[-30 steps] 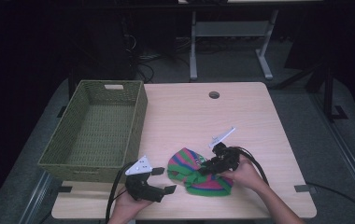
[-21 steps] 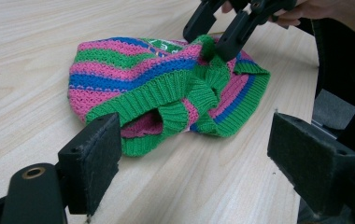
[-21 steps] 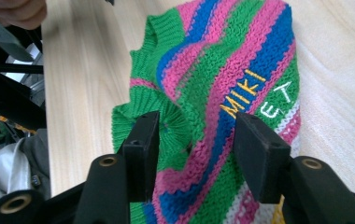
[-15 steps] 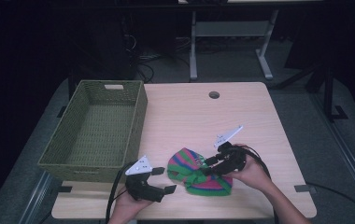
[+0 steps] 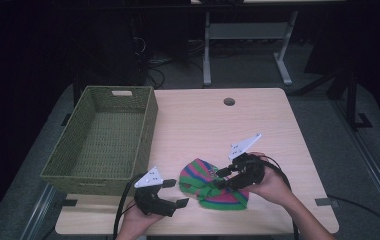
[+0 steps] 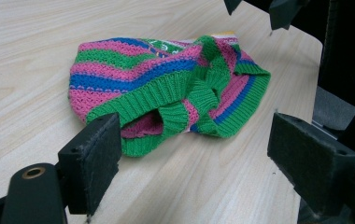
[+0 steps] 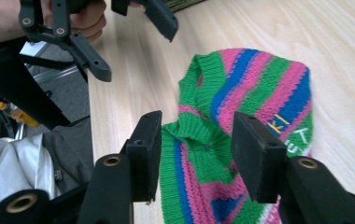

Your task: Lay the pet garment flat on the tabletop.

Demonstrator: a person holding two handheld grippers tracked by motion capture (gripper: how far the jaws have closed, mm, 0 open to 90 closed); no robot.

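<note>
A pale wood-grain table point(image 5: 198, 125) with rounded corners stands in the middle of a dim room, its top lit far more brightly than anything around it. A round cable hole point(image 5: 229, 101) sits near its far edge. On the left part of the tabletop stands a green woven basket point(image 5: 148, 125) with a cut-out handle in its far wall. The floor point(image 5: 328, 120) is grey and dull. Beyond the table stands a light grey metal frame point(image 5: 245, 32) on two splayed feet, and dark cables point(image 5: 153, 62) lie tangled on the floor beside it. Along the right runs a dark rail point(image 5: 373, 170). The far background is black
</note>
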